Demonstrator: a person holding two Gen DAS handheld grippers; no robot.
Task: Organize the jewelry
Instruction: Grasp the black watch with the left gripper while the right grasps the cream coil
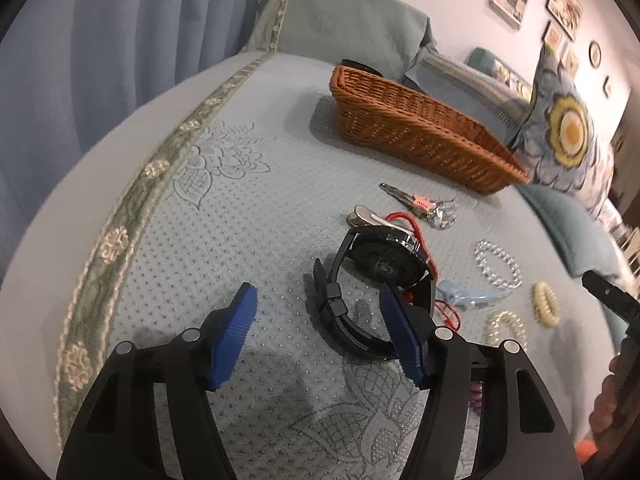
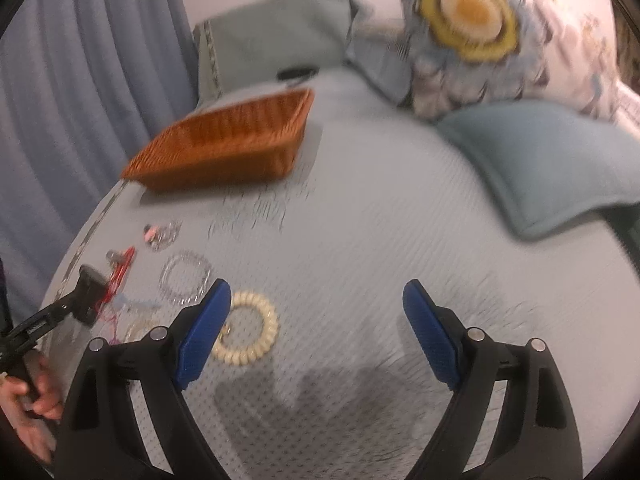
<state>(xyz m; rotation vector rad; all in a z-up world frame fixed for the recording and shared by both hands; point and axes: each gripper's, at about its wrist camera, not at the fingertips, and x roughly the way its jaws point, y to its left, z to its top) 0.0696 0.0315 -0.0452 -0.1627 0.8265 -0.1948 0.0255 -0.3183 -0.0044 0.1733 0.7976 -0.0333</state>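
Watch (image 1: 376,280) on edge, dial facing basket (image 1: 420,128)

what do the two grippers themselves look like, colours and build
Both match: the left gripper and right gripper have black plastic frames with cut-out slots, silver round pins at the joints, and two blue ribbed pads as fingertips. No cables or markings show. A bare hand holds the left one.
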